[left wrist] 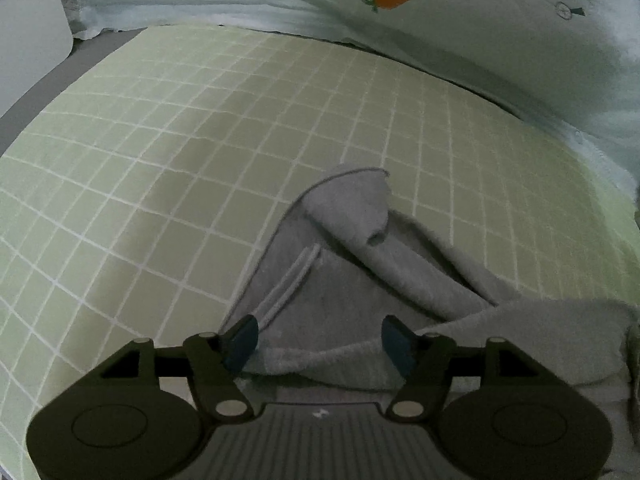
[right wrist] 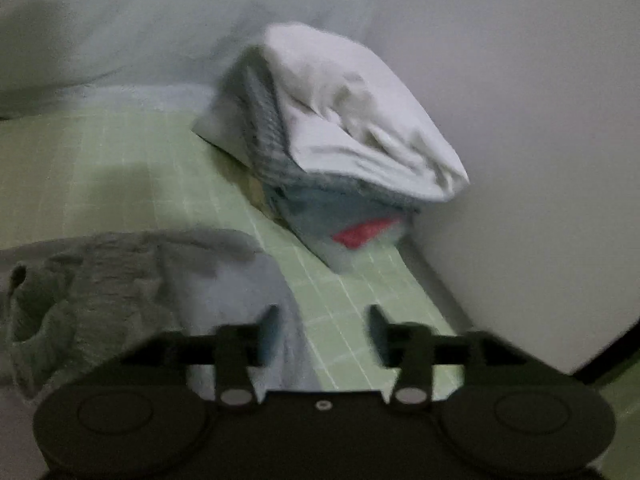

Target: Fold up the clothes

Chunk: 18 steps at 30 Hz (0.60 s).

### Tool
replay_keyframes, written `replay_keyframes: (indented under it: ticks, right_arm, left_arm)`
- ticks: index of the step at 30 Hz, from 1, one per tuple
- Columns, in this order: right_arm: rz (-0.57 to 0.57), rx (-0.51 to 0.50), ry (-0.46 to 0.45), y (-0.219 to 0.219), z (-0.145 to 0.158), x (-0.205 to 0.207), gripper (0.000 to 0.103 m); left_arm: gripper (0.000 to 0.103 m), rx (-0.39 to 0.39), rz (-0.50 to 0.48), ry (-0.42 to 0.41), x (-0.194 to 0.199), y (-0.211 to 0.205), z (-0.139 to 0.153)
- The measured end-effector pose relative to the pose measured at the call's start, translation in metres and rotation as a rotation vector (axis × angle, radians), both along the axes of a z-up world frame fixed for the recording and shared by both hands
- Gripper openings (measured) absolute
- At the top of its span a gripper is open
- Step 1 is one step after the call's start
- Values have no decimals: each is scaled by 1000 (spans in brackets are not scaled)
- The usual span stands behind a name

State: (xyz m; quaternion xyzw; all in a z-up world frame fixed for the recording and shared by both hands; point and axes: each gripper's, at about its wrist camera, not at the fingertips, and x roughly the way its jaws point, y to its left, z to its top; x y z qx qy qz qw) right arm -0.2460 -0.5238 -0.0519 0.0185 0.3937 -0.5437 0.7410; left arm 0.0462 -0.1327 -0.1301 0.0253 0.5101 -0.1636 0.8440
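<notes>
Two claws, both spread wide and holding nothing — the left claw (left wrist: 320, 340) hovers over the crumpled grey garment (left wrist: 360, 264) on the green checked bed (left wrist: 160, 152), the right claw (right wrist: 322, 332) at its edge. Likely pre-grasp; next, pinch a hem and spread it flat.

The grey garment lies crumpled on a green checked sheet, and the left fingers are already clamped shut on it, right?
Not quite. The grey garment does lie crumpled on the green checked sheet, but the left wrist view shows the left fingers spread open, one on each side of the garment's near edge, not clamped shut on it.
</notes>
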Motion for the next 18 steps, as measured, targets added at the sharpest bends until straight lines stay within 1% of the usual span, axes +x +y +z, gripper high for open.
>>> replay_keyframes:
  ticks: [1,3,6,8,10,12,14,17,18]
  right_arm:
    - [40,15,-21,6,-1,8,59]
    - [119,54,-70,18,-5,25,69]
    - [207,172,-144,31,-24,58,70]
    - [256,234,-174,41,-33,81,70]
    - [301,273,-185,55,-38,100,70]
    - [328,302,-193,65,-40,113,71]
    - [345,320,-189,68,-42,121,71]
    - [334,328,-159,77,-47,129,71]
    - [327,335,-157,78,-48,131,71]
  left_arm:
    - [69,-4,12,5,3,0,0]
    - [69,-17,40,15,11,1,0]
    - [69,-35,73,18,27,0,-2]
    - [70,-46,76,15,41,-2,-4]
    - [70,-61,73,14,53,-4,-7]
    - [71,-95,62,23,66,-6,-11]
    - [76,-124,35,33,79,-11,-15]
    - [76,-115,-4,16,93,-21,-18]
    - [76,-113,-16,-1,96,-24,-18]
